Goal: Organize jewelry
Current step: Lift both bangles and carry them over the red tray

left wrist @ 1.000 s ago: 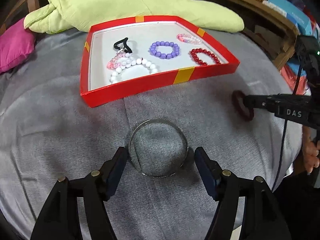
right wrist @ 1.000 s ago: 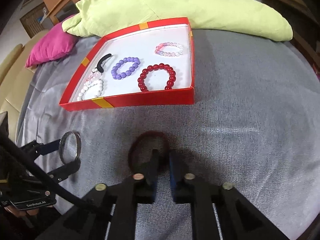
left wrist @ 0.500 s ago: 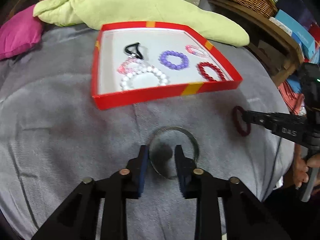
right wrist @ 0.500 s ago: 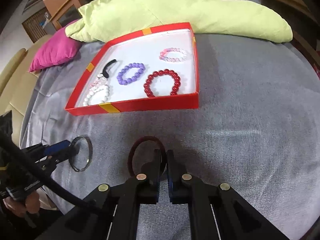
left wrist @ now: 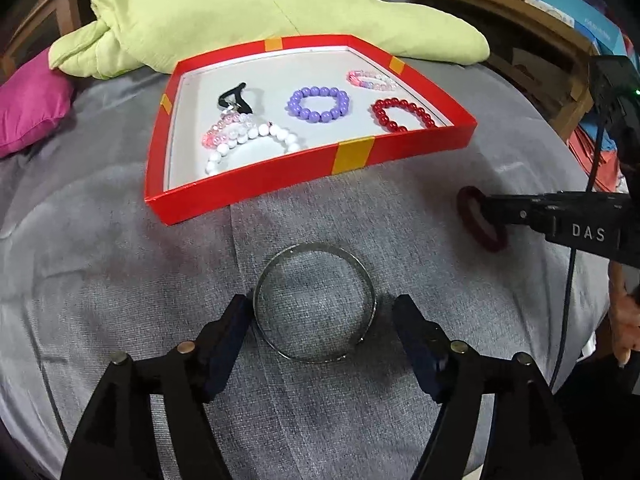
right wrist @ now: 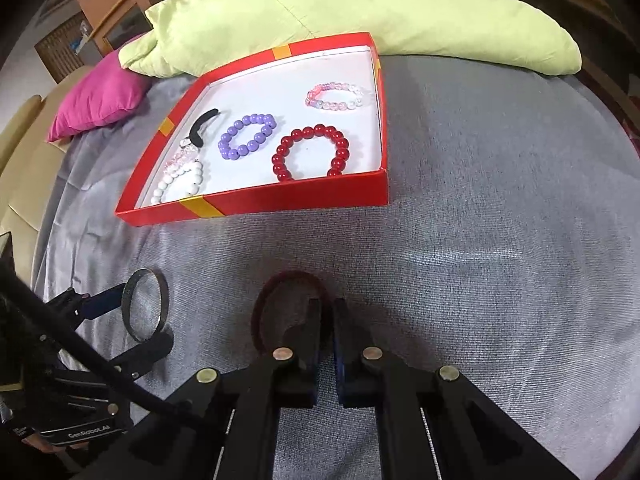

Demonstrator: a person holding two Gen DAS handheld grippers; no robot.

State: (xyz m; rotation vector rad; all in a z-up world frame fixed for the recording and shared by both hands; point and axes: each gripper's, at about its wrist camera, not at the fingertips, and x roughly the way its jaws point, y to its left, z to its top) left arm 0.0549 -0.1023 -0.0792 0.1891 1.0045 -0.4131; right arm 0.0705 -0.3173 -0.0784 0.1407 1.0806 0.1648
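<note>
Jewelry lay split between box and bed: from the left wrist view, the silver bangle (left wrist: pixel 315 302) sat flat on the grey bedcover (left wrist: pixel 100 240) between the spread fingers of the left hand-held gripper (left wrist: pixel 320 326), released and gripping nothing; one finger touched the rim, so a lopsided close could have skated the thin hoop away. Six pieces rested in the red box (left wrist: pixel 256 186): white, pink, purple, red and pastel bead bracelets plus a black band. From the right wrist view, the right hand-held gripper (right wrist: pixel 328 320) was clenched on the dark red ring (right wrist: pixel 276 286), pinching only its near edge; it might have twisted free on the lift. Two pieces remained outside the box.
</note>
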